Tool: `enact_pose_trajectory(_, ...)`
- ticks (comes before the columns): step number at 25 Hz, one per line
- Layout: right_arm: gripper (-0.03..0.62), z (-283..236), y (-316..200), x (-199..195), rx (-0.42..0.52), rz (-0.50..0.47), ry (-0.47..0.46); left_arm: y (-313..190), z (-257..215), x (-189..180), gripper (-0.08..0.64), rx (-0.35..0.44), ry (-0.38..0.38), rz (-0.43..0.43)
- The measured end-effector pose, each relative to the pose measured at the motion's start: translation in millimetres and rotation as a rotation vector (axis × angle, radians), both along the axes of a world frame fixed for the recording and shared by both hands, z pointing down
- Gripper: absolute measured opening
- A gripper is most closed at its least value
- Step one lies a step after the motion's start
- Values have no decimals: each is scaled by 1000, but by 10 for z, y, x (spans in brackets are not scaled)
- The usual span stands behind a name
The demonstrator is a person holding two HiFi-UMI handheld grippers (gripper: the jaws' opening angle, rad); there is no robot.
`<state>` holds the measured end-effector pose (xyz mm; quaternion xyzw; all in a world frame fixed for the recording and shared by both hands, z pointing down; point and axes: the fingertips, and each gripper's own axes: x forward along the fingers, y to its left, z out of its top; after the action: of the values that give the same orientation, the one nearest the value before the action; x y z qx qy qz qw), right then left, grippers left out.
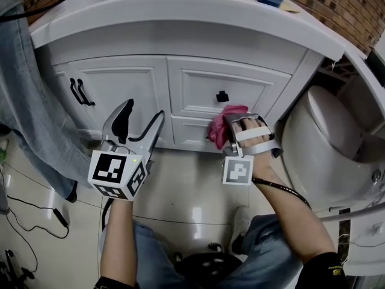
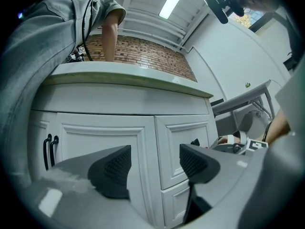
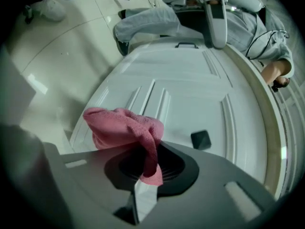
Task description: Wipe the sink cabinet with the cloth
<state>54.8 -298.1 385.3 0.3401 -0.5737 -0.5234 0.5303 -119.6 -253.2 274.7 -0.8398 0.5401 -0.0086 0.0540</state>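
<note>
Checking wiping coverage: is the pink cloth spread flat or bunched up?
Bunched: the cloth hangs in crumpled folds from the shut right tongs, not spread flat.

Pink cloth (image 1: 220, 126), bunched, clamped in right gripper (image 3: 147, 162), lies against white cabinet's (image 1: 126, 83) drawer front; doors shut.

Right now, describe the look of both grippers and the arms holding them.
The left gripper is grey with curved black fingers and a white cube of black square markers. The right gripper is grey with a similar cube; a black cable trails from it. Forearms are bare, sleeves black.
</note>
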Motion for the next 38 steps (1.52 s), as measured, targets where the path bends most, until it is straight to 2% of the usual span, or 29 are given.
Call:
enact_pose_trajectory(4, 49, -102, -13, -827, 20, -132, -75, 12, 24, -169, 319, -5, 0, -39)
enact_pose_trajectory(7, 49, -79, 6, -1406, -12, -218, -141, 24, 39, -301, 319, -9, 14, -66)
enact_pose_trajectory(8, 49, -25, 16, -1535, -35, -236, -134, 29, 46, -330, 319, -11, 13, -71)
enact_pose_trajectory(9, 49, 53, 12, -1587, -54, -237, -88, 33, 53, -353, 319, -13, 9, -72)
enact_pose_trajectory(11, 49, 197, -49, -1472, -59, -191, 70, 39, 59, -393, 319, -14, -1, -72)
enact_pose_trajectory(12, 49, 230, -81, -1396, -62, -174, 92, 39, 57, -409, 319, -14, -5, -71)
enact_pose_trajectory(15, 49, 235, -66, -1253, -112, -194, -106, 40, 47, -411, 319, -9, -5, -63)
enact_pose_trajectory(16, 49, 262, -56, -1118, -121, -181, -112, 40, 41, -386, 319, -7, -3, -56)
enact_pose_trajectory(21, 49, 365, -62, -7, -112, 1, 48, 72, -16, -175, 319, 7, -9, -8)
enact_pose_trajectory(24, 51, 309, -67, 583, -94, 116, 90, 104, -70, -72, 319, 20, -6, 11)
enact_pose_trajectory(26, 51, 268, -80, 803, -75, 168, 94, 118, -89, -18, 319, 25, -3, 20)
enact_pose_trajectory(28, 51, 229, -82, 824, -60, 185, 73, 134, -99, 20, 319, 28, -2, 26)
enact_pose_trajectory(31, 51, 165, -27, 501, -62, 127, 31, 154, -103, 44, 319, 25, -5, 26)
enact_pose_trajectory(33, 51, 170, 22, 72, -43, 28, -13, 157, -93, 40, 319, 21, -7, 22)
enact_pose_trajectory(36, 51, 399, 75, -640, -25, -127, -28, 173, -78, 8, 319, 10, -14, 8)
enact_pose_trajectory(38, 49, 447, 144, -1149, -52, -221, -52, 214, -95, -43, 319, 9, -19, -13)
